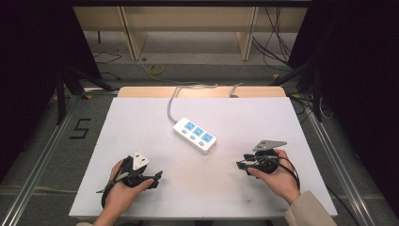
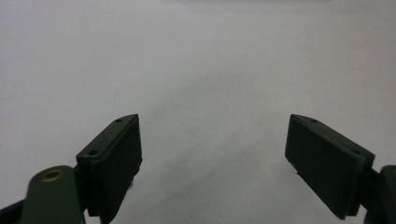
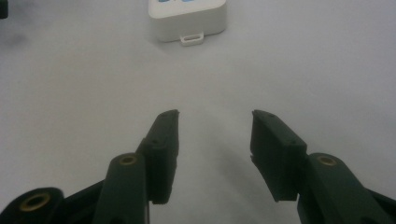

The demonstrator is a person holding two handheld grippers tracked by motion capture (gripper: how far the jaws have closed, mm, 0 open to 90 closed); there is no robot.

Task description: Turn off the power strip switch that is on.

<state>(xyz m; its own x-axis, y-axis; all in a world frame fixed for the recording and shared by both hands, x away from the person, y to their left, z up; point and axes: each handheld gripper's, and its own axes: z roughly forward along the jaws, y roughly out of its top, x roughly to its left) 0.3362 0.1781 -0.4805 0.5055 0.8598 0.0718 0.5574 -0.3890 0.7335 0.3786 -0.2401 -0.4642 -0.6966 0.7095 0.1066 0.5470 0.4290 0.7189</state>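
At the near edge of the white table (image 1: 141,117), 2 hands come in from 6 o'clock, each carrying a gripper. The left gripper (image 1: 157,175), at about 7 o'clock on the sheet, has its jaws wide apart with nothing but bare tabletop between them, as its own view confirms (image 2: 212,163). The right gripper (image 1: 239,164), at about 4 o'clock, points toward the middle; its jaws stand apart too, with nothing between them (image 3: 215,140).

Farther in, near the centre of the sheet, lies the power strip (image 1: 195,134), a white block with 3 blue-faced sockets, set on a slant from 10 o'clock to 4 o'clock. In the right gripper view its near end (image 3: 187,18), with a small hanging loop, sits at 12 o'clock ahead of the jaws and well apart from them. Its grey cable (image 1: 170,106) runs off toward 12 o'clock and over the far edge.

I judge the strip to be stiff, fairly light, hard plastic, likely smooth and a little slippery under the pads. The sensible hold is across its 2 long sides near the end facing the right gripper, not on the sockets; the trailing cable may drag or swing it when it is moved.
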